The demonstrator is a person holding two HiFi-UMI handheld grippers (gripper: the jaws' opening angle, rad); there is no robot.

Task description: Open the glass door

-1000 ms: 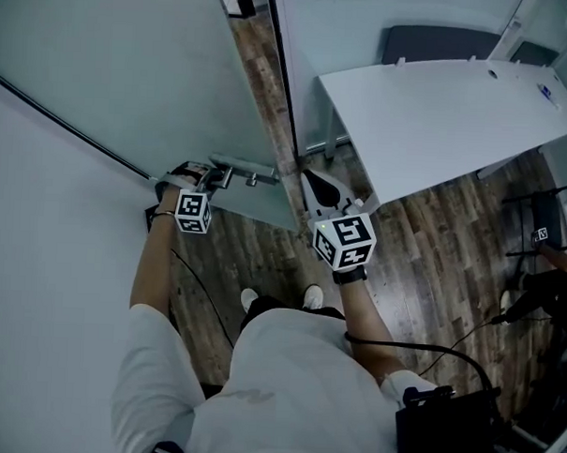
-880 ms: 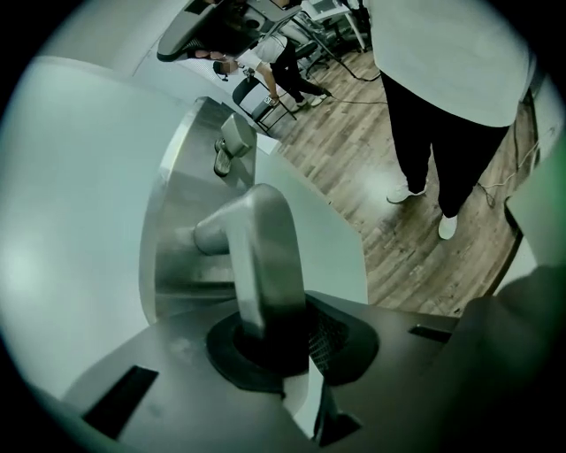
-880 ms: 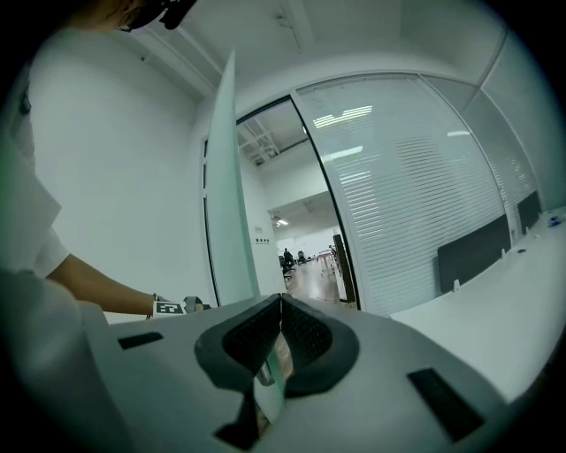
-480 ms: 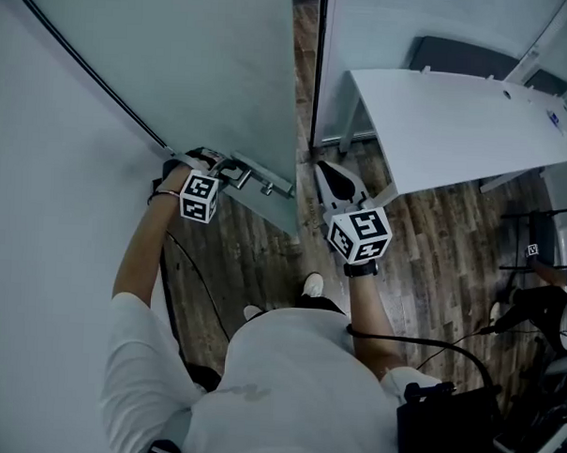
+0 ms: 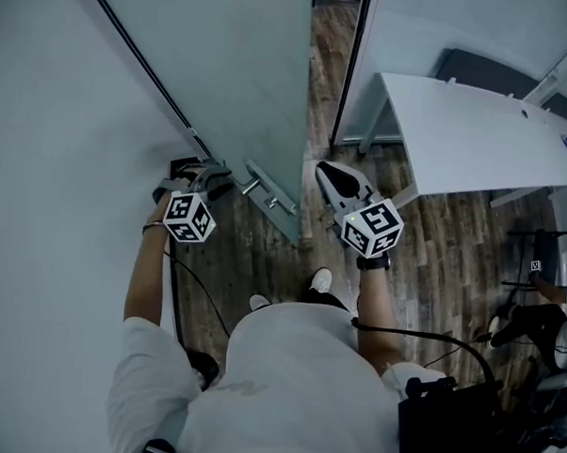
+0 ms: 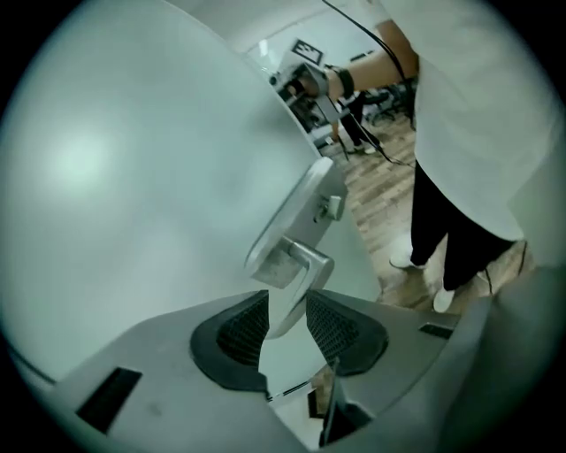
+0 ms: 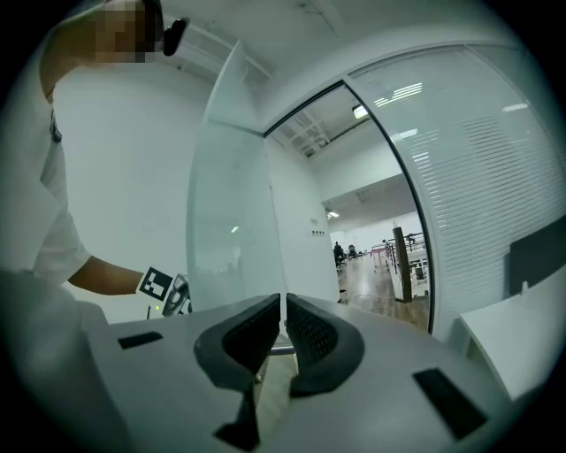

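The glass door [image 5: 243,69] stands swung open. The left gripper [image 6: 285,326] has its fingers opening around the handle [image 6: 296,261]; the right gripper [image 7: 283,332] has its fingers together, empty. Next, the left should draw clear of the handle.

No legible words, nos. or brands anywhere.
Only coded b/w square patterns, no letters, on left cube [image 5: 190,217] and right cube [image 5: 373,227], one marker per face. Well to the right of the right gripper [image 5: 324,170] there is a small blue label [image 5: 566,142] on the white desk [image 5: 475,126], too small to read. Also to its right, nearer the person, is a b/w square tag [image 5: 535,265], pattern only; can't tell what it sits on. Ahead of its jaws, just right of the glass door [image 7: 225,195] edge, a small sign [image 7: 316,232] hangs on the white wall [image 7: 296,203], print too tiny to read.
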